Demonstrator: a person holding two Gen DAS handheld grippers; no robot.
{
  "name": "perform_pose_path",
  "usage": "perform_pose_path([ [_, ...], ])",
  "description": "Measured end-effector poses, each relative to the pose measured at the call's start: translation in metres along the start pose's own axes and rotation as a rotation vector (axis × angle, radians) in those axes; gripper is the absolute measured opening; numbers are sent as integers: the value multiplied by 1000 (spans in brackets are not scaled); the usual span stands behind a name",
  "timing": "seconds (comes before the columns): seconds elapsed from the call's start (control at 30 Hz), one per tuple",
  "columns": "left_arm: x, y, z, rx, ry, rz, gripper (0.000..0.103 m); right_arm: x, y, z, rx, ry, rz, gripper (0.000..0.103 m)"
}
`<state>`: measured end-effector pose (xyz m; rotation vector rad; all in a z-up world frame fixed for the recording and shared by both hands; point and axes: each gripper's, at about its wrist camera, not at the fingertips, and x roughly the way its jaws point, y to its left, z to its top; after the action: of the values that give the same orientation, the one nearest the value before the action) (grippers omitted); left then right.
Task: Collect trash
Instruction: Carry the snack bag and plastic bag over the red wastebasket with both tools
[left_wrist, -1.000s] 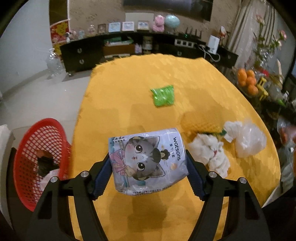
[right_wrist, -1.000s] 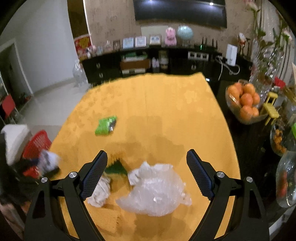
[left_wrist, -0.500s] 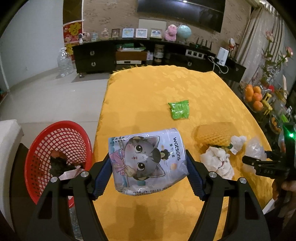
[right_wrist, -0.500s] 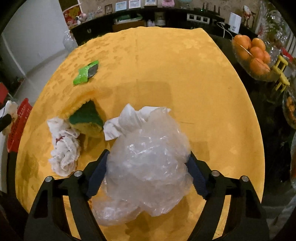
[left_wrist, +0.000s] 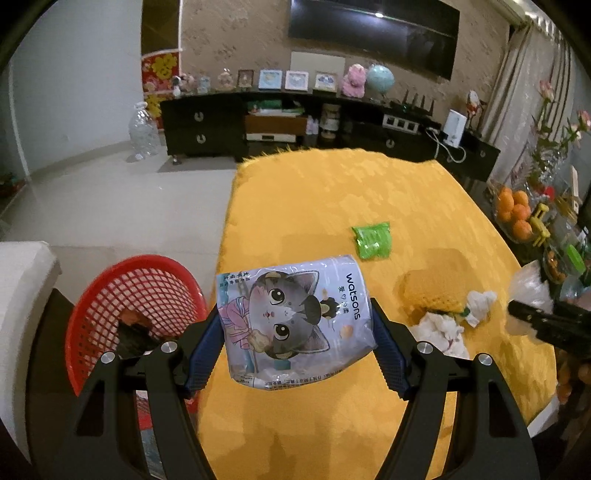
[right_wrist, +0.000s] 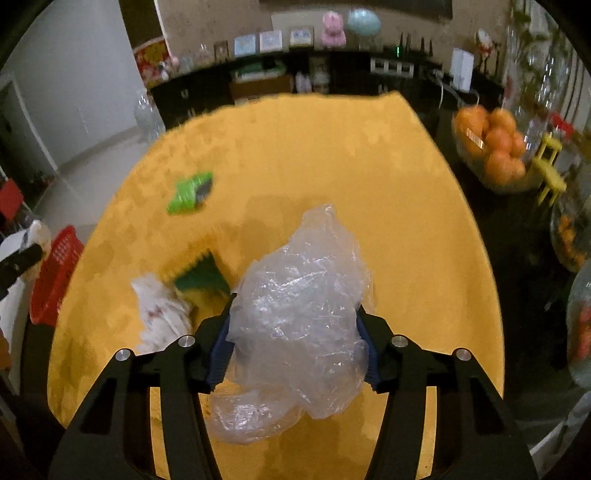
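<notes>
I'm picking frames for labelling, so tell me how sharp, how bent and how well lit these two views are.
Left wrist view: sharp, the cat-print packet crisp in the left claw; fisheye bends the room edges; dim room light. Right wrist view: motion blur smears the green wrapper and oranges; the clear plastic bag in the right claw stays fairly sharp; corners dark.

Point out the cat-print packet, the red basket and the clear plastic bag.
cat-print packet (left_wrist: 295, 321): left wrist view, on the cat's face.
red basket (left_wrist: 147, 291): left wrist view, on its mesh wall.
clear plastic bag (right_wrist: 299, 317): right wrist view, on its crumpled middle.
</notes>
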<state>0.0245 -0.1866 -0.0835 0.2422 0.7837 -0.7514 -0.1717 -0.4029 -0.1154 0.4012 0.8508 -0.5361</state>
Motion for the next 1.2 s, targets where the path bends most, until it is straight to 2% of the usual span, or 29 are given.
perform_pose_path([
  [0.27,-26,14,13,-16,-80,65,70,-24,27,20,-48,-120,0,54],
  [0.53,-57,31,25,-32,-169,155,70,-35,66,41,-99,-168,39,54],
  [1.2,-81,101,31,-185,-188,267,70,-39,199,106,-291,-231,176,54],
])
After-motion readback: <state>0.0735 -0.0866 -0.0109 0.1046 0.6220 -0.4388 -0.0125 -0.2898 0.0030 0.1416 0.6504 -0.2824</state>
